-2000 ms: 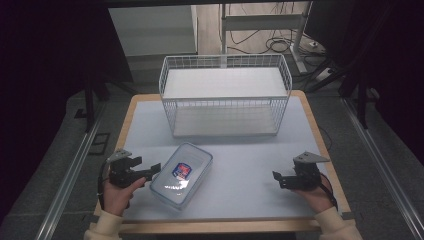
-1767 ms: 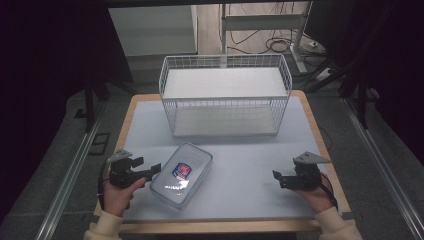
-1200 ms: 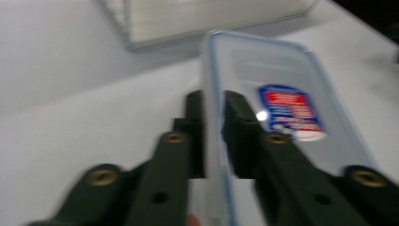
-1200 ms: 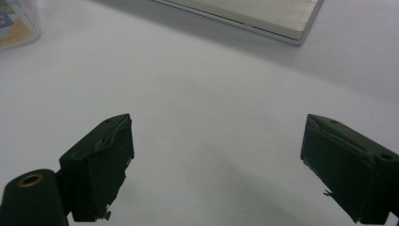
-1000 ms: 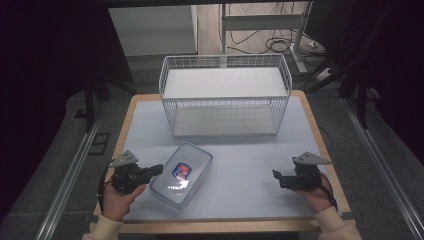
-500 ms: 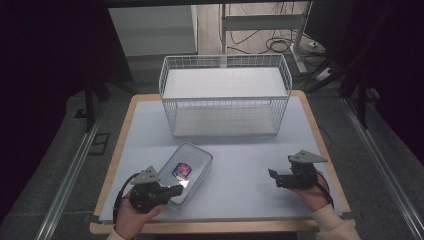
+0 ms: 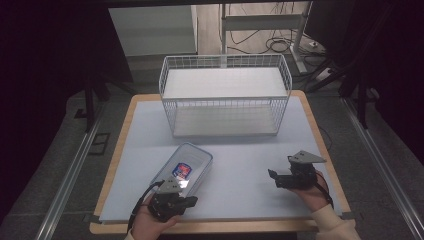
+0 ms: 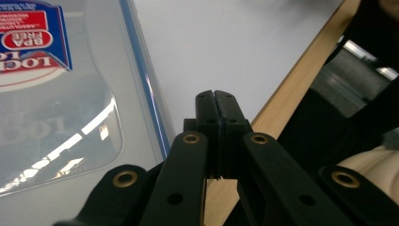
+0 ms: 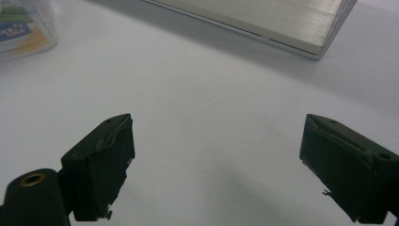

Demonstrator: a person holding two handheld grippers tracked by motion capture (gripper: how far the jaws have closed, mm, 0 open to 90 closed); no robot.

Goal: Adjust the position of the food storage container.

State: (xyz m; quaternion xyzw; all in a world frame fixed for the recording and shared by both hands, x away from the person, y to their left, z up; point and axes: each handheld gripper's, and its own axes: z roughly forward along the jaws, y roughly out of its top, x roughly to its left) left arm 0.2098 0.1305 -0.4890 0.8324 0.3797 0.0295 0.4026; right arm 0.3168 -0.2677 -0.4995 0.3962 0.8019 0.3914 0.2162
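Plastic container (image 7: 185, 170) on table (image 7: 240, 165); left gripper (image 7: 192, 201) fully closed beside its near end, gripping nothing; right gripper (image 7: 270, 174) wide open, empty.

From my high view, the wire basket (image 7: 225, 95) blocks the upper centre of the table (image 7: 250, 165), its front mesh wall closing off any level pass toward the back. Narrow bare strips run along either side of it. The clear plastic container (image 7: 187, 167) lies left of centre, low in the frame, just above my left gripper (image 7: 192, 201), whose jaws are pressed together; I can't tell if they touch. Between the container and my right gripper (image 7: 271, 174), jaws spread wide, I have a broad open stretch of mat. In the right gripper view the mat ahead is bare up to the basket's base (image 9: 263, 19).
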